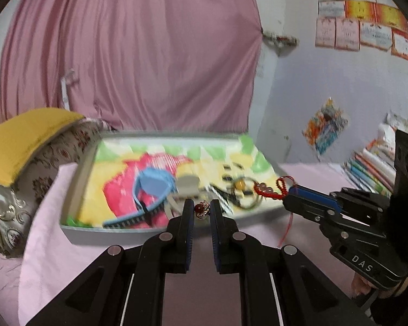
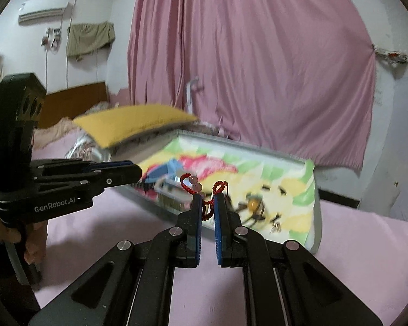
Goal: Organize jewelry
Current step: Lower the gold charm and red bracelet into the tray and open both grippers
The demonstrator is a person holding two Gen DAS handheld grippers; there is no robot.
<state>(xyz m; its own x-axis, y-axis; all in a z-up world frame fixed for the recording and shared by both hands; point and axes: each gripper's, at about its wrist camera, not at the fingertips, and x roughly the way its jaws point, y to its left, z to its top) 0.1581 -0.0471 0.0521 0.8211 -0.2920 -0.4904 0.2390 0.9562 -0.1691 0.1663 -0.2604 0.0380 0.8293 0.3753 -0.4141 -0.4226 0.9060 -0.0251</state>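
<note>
Tongs both closed: left tongs [image 1: 202, 208] pinch red-stone ring [image 1: 201, 209], right tongs [image 2: 207, 203] red cord bracelet [image 2: 204, 190].

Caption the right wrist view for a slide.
Right tool shut on a red corded bead bracelet before the shallow tray on pink bedding.

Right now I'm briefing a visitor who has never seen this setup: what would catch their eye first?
Probably the big pink curtain filling the background. Next, the colourful tray on the pink bedsheet. In front of it, the left gripper pinches a small red-stoned ring, and the right gripper grips a red cord bracelet.
</note>
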